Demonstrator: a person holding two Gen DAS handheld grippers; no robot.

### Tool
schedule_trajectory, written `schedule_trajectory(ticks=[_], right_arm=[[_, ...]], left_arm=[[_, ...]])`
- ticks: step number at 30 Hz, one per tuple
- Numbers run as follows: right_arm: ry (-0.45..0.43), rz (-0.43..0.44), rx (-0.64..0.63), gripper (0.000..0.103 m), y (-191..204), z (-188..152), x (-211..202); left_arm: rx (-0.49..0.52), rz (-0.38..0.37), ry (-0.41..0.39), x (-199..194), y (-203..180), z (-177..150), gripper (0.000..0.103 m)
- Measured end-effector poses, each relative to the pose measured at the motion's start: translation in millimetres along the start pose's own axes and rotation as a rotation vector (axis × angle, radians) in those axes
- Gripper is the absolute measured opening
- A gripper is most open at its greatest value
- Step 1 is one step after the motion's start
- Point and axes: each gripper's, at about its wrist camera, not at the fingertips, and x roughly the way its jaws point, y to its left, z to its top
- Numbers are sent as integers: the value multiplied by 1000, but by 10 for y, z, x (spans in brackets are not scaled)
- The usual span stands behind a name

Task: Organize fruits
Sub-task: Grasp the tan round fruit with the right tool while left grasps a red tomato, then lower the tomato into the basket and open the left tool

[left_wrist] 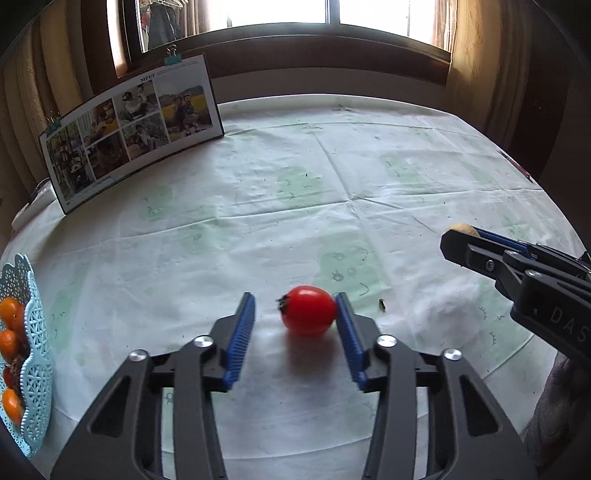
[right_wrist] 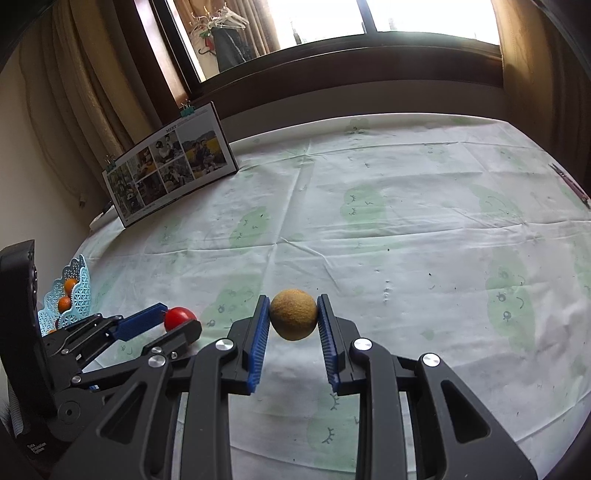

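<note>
Two grippers: left gripper (left_wrist: 295, 314) spread around tomato (left_wrist: 308, 310), right gripper (right_wrist: 291, 314) clamps brown fruit (right_wrist: 293, 314); "DAS" printed

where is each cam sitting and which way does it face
Left wrist: on the left gripper, looking forward along its open jaws at the red tomato on the table; the right gripper enters from the right edge.
Right wrist: on the right gripper, facing the window, jaws shut on the brown fruit; the left gripper shows at lower left.
Shared: tomato, blue basket, photo board, tablecloth.
</note>
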Motion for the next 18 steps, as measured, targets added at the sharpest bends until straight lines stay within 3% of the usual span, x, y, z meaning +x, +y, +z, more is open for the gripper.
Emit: schedule_trajectory(ticks=[8,18], right_arm=[[-1,-10,-2,27,1,-20,15],[4,-20,-15,27,29,-40,23]], left_arm=[[-17,0,-44,-173,48,-12,32],[-84,96,-123,-513,332,-18,32]])
